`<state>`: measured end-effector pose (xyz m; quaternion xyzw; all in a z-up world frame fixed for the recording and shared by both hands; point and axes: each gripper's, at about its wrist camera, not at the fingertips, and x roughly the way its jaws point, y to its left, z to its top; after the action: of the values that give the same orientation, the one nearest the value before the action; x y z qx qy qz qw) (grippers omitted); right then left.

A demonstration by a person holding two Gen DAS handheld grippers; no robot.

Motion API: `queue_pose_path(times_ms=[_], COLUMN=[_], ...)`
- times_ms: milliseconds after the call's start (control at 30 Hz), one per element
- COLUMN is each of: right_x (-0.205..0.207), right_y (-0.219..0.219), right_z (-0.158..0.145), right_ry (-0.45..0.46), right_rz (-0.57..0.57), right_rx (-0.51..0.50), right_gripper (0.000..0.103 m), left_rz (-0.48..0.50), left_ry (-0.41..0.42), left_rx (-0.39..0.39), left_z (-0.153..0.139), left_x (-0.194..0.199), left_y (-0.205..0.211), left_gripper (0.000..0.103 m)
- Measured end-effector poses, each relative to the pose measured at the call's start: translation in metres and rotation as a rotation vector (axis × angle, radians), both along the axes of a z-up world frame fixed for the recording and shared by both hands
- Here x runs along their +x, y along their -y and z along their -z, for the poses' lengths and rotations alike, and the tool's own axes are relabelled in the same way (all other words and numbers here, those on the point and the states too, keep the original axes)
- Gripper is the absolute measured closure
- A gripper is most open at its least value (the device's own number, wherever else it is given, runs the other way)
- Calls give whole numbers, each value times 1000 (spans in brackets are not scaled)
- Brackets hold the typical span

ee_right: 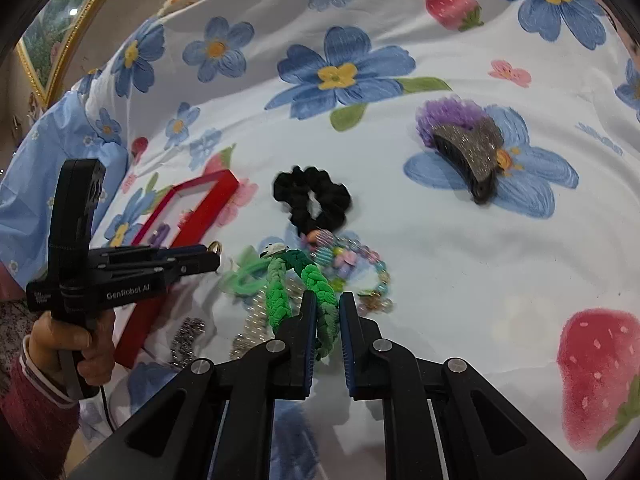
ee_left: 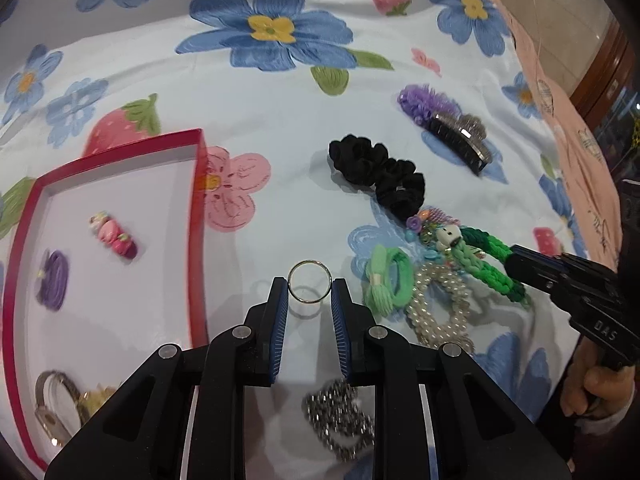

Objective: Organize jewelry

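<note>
Even indoor light, soft shadows under the ring [ee_left: 310, 282]; fisheye bending darkens corners, slight motion blur beside the fingers.

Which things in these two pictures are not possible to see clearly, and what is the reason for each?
- Watch in the red box, left wrist view: cut by the gripper body and picture edge.
- Silver chain, left wrist view: blurred, partly behind the left gripper.
- Pearl bracelet, right wrist view: blurred, under the green braided cord.
- Right gripper: whether it pinches the cord is unclear.
</note>
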<state>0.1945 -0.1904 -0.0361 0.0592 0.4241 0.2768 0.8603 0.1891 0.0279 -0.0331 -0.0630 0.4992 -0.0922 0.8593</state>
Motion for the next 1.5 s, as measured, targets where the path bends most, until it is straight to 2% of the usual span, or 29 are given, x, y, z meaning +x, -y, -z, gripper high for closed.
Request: queue_pose_path(times_ms=[333,733,1233,1500], right_x=[-8,-17,-11,-1], right_y=[-31,-84,-152,-183], right_z=[-10,-23,-30,-27], right_ry=[10,37,48,44], right_rz=[-55,-153,-255,-291], right_rx=[22,24,23,11], right_gripper=[92,92,92,92], left_rz=[-74,-161,-293,-330], left_ry=[58,88,82,53], left_rx=[-29,-24,0,9], left_z=[-25,-35,-32,-19], left_x=[-31,-58,-79,-75], left_y=[-32,-76,-147,-173], left_gripper=[83,83,83,83])
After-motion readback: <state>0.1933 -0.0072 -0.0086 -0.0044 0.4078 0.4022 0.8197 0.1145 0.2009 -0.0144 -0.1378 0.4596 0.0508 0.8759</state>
